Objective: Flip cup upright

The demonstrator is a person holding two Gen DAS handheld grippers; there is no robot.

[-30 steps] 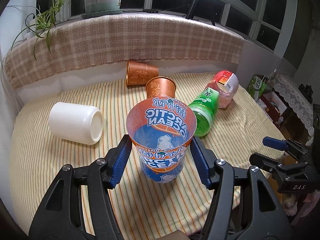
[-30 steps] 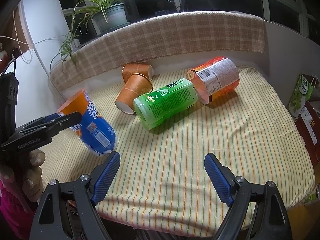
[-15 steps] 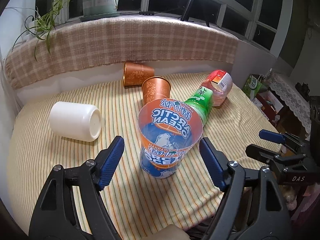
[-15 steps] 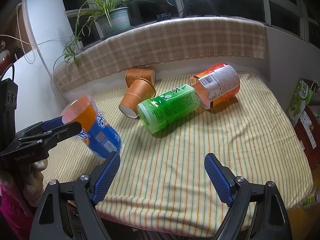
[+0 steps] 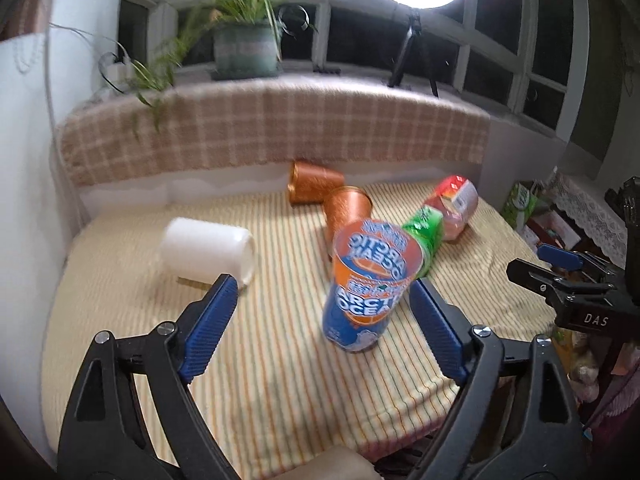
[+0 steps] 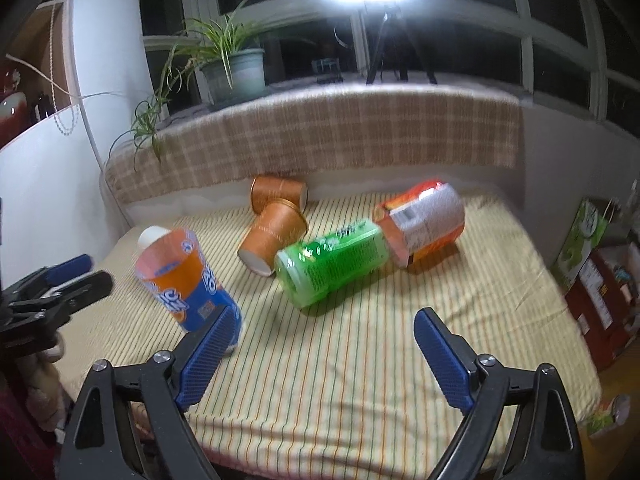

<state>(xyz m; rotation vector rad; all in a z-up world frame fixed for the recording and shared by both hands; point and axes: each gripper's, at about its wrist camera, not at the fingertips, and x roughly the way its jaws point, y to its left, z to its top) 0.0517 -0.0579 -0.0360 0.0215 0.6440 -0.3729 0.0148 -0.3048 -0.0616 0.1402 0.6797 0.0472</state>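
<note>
The orange and blue Arctic Ocean cup (image 5: 366, 284) stands upright, mouth up, on the striped cloth; it also shows in the right wrist view (image 6: 188, 276), slightly tilted. My left gripper (image 5: 324, 316) is open, its blue pads apart on either side of the cup and not touching it. My right gripper (image 6: 324, 356) is open and empty above the cloth's front part, to the right of the cup. The left gripper shows at the left edge of the right wrist view (image 6: 60, 284).
A white cup (image 5: 208, 250) lies on its side at the left. Two copper cups (image 6: 276, 216), a green cup (image 6: 332, 266) and a red-orange cup (image 6: 424, 224) lie on their sides at the back. A plaid-covered ledge and a potted plant (image 6: 234, 68) stand behind.
My left gripper opened, let go of the Arctic Ocean cup and drew back and up. The cup now stands alone. My right gripper stayed open, its view lifted slightly.
</note>
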